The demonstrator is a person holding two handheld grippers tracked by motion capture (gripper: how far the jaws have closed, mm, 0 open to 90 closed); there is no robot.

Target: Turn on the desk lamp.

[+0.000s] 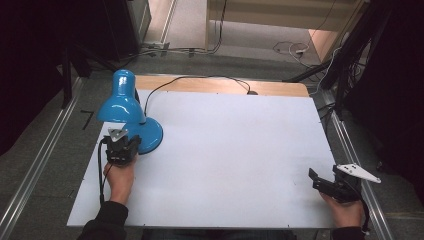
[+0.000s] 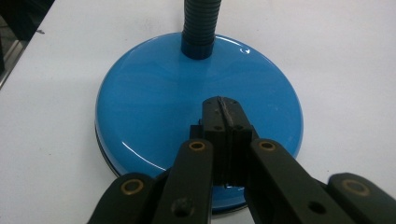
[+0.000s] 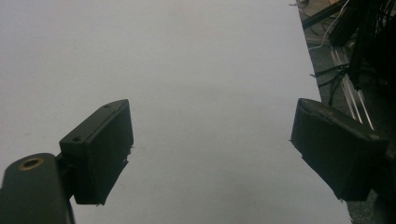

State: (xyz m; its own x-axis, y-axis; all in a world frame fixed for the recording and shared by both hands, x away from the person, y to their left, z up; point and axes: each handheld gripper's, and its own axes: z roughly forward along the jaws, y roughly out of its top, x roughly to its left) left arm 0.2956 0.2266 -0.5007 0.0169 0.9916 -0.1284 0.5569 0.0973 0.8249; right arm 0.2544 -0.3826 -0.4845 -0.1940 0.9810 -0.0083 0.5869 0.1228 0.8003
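Over lamp base (image 2: 154, 112), closed left gripper (image 2: 223, 112)

Dim workshop corner, grey carpet all round

White surface (image 1: 225, 150) with a wooden back edge (image 1: 280, 88), metal rails (image 1: 30, 175) either side, loose cables (image 1: 290, 48) on the floor (image 1: 190, 25) behind.

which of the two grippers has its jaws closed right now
The left gripper, over the blue lamp's base: its jaws meet. The right gripper has jaws wide apart.
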